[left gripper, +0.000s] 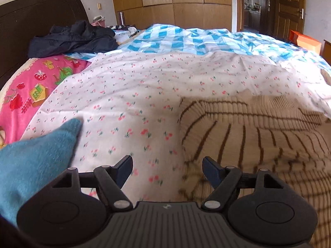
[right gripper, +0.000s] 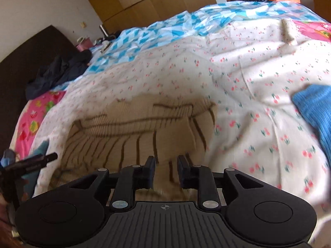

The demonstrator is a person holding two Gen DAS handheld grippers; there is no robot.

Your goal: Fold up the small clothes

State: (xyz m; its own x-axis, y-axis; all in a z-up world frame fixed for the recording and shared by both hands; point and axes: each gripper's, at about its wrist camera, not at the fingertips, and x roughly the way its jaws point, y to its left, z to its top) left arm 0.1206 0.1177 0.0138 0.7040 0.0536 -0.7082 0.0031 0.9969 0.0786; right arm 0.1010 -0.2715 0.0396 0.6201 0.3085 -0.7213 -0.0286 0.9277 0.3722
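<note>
I see soft daylight washing both fisheye views, brightest on the cherry-print sheet (right gripper: 258, 66) at right. The striped sweater (left gripper: 258, 144) smears with motion blur, and the frame edges bend and darken.

Home bedroom. Bed (left gripper: 144, 86) with cherry-print sheet right ahead of the hand-held gripper (left gripper: 167, 170), dark headboard (left gripper: 31, 33) off left, wooden wardrobe (left gripper: 175, 0) and panelled door (left gripper: 289, 8) beyond the bed.
</note>
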